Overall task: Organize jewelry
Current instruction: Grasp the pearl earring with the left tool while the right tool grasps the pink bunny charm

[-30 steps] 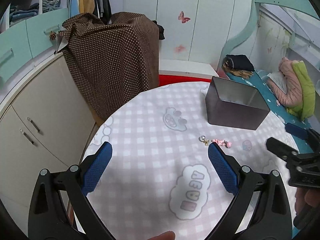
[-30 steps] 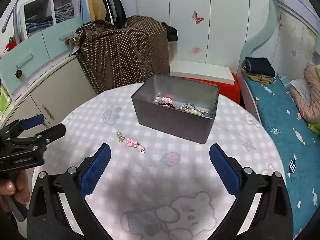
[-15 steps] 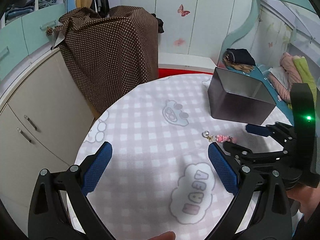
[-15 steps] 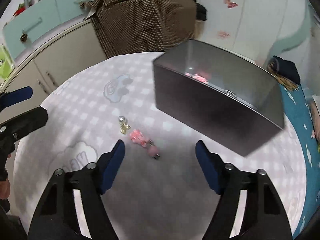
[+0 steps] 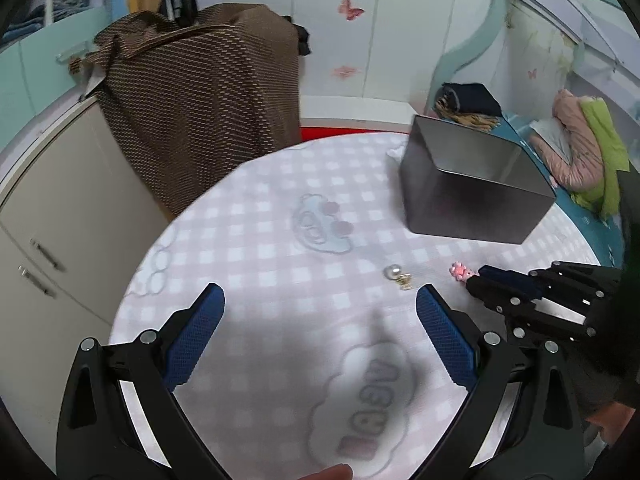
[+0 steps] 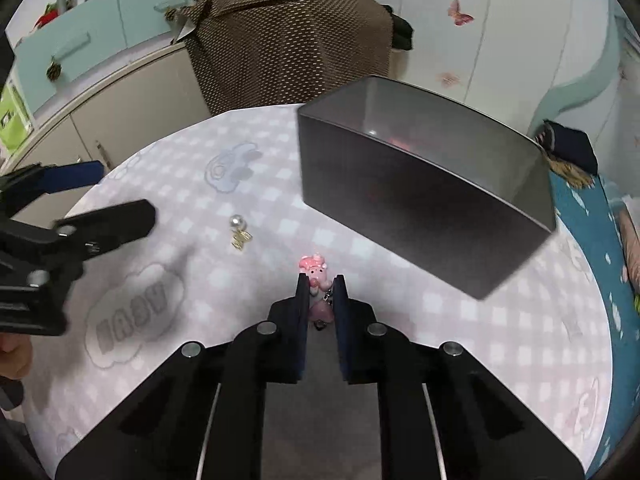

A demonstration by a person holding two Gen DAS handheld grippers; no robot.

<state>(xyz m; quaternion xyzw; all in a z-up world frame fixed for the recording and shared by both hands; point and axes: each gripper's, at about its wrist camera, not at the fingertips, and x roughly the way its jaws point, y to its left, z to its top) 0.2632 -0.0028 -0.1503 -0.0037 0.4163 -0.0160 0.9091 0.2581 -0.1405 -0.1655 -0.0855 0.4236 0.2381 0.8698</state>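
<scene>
Pink resin shows between the tips of the right gripper [image 6: 321, 285]: its jaws have just been closing and now pinch the pink charm [image 6: 315, 270], whose pig-like head pokes out past the fingertips while the rest hangs between the pads, low over the checked tablecloth [image 6: 460, 312] near the middle of the round table. The step in hand looks like the pick-up of this piece. Next it probably has to be lifted clear and carried over the near rim of the grey box [image 6: 420, 184], then released inside; a small dangling part could slip or snag on that rim.

Toward the table's left edge, the left gripper [image 5: 318, 334] hangs with its jaws spread wide, holding nothing, its blue pads [image 5: 194, 334] apart above a cloud print.

Just beyond it lies the pearl earring [image 6: 239, 230], a pearl bead with a small gold piece, loose on the cloth and near the charm, untouched.

Farther back, the box stands toward the table's far right edge; something pink is dimly visible inside, too blurred to name.
</scene>
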